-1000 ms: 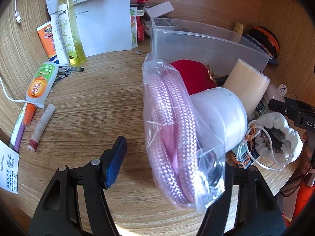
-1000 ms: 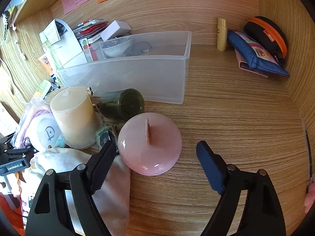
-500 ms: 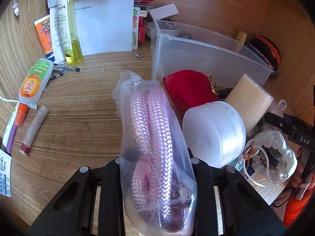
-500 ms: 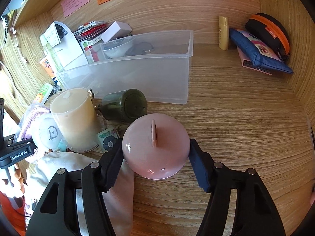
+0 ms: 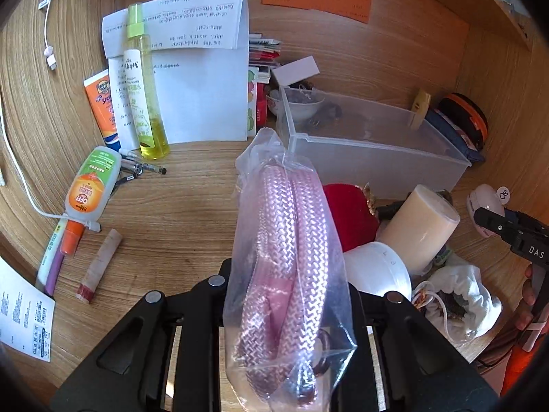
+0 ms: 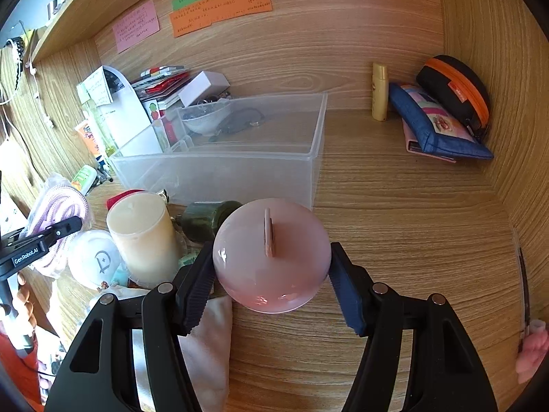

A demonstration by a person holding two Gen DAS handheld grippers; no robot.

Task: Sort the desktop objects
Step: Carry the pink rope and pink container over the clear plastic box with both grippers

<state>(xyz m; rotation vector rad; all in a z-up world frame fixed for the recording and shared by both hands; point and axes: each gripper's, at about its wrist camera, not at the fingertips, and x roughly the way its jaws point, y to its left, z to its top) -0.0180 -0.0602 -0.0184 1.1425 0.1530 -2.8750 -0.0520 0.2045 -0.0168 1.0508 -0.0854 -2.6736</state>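
Observation:
My left gripper (image 5: pixel 288 285) is shut on a clear plastic bag of pink braided rope (image 5: pixel 291 257) and holds it raised above the wooden desk; the bag hides the fingertips. The bag also shows at the left of the right wrist view (image 6: pixel 60 213). My right gripper (image 6: pixel 271 274) is shut on a round pink lid with a flat knob (image 6: pixel 271 254), held in front of the clear plastic bin (image 6: pixel 240 168). The bin (image 5: pixel 370 151) stands behind the bag in the left wrist view.
A cream candle (image 6: pixel 142 233), a white round case (image 6: pixel 94 259), a dark green jar (image 6: pixel 206 219) and a red pouch (image 5: pixel 350 216) crowd the bin's front. Bottles, tubes, pens and papers (image 5: pixel 144 103) lie at left. Pouches (image 6: pixel 442 123) sit at back right.
My left gripper closed on the rope bag and lifted it. My right gripper closed on the pink lid and raised it off the desk.

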